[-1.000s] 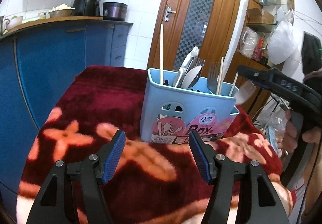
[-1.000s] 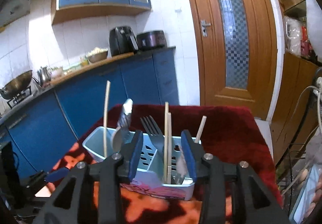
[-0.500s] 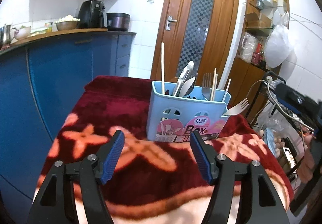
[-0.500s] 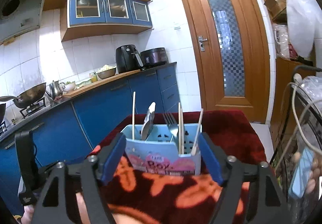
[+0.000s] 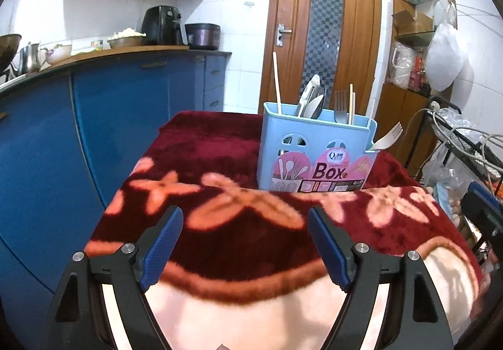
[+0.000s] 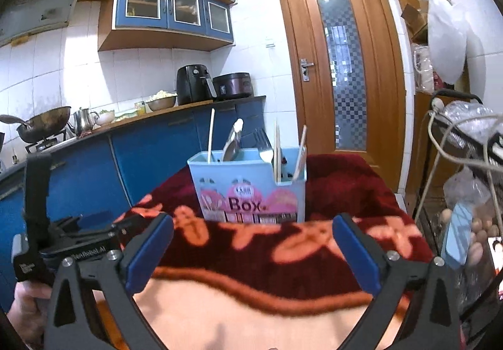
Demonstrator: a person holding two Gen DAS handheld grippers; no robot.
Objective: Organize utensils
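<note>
Air fryer (image 5: 162,24) beside rice cooker (image 5: 202,35)

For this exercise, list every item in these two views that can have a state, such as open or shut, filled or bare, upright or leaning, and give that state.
left gripper: open, holding nothing
right gripper: open, holding nothing
blue utensil box: upright on the blanket, filled with utensils
pale fork: leaning out of the box's side pocket
tall chopstick: standing upright in the box
wooden door: shut
blanket: spread flat over the table
</note>
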